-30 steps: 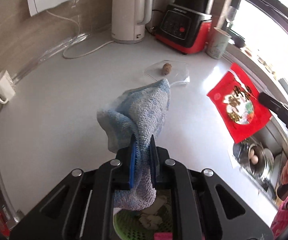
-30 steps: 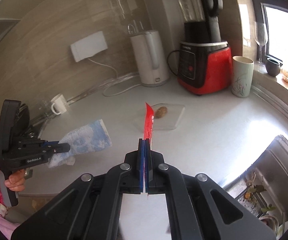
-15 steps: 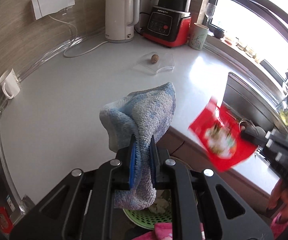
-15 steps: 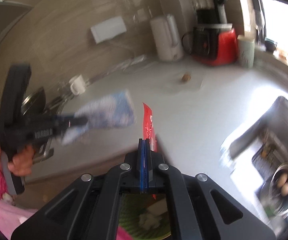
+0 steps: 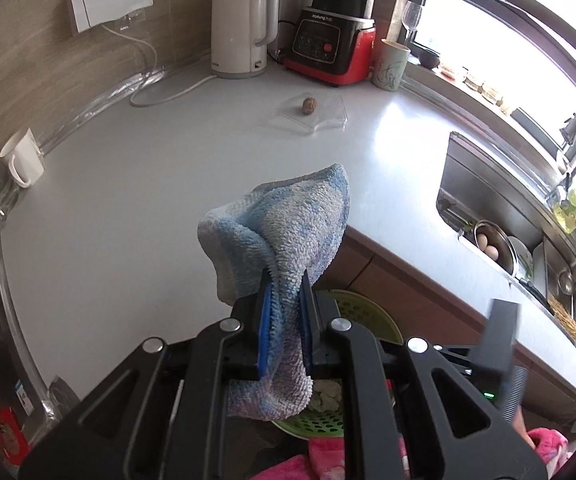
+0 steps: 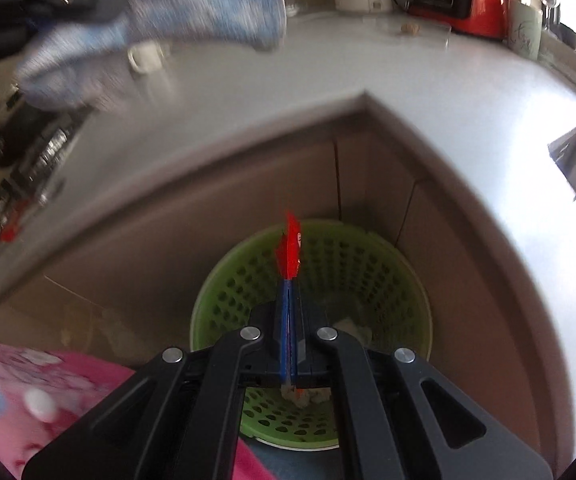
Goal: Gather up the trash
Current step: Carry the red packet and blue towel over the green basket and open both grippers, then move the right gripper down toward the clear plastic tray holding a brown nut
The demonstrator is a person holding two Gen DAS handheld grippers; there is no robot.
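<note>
My left gripper [image 5: 284,280] is shut on a blue and white cloth [image 5: 288,224], held over the front edge of the white counter [image 5: 135,184]. My right gripper [image 6: 289,286] is shut on a thin red wrapper [image 6: 288,250] that stands edge-on above the green perforated bin [image 6: 368,264] on the floor in front of the cabinets. The bin [image 5: 364,314] also shows under the left gripper, with pale scraps inside. A small brown nut [image 5: 309,104] lies on a clear plastic sheet [image 5: 328,118] far back on the counter. The cloth [image 6: 191,16] appears blurred at the top of the right wrist view.
A white kettle [image 5: 239,36], a red blender [image 5: 334,46], a cup [image 5: 392,64] and a white mug [image 5: 23,158] stand along the back of the counter. The sink [image 5: 500,220] with a bowl of eggs is at right. A pink sleeve [image 6: 19,392] is at lower left.
My right gripper has carried the red wrapper off the counter and down over the green bin. My left gripper with the cloth has drawn back toward the counter's front edge.
</note>
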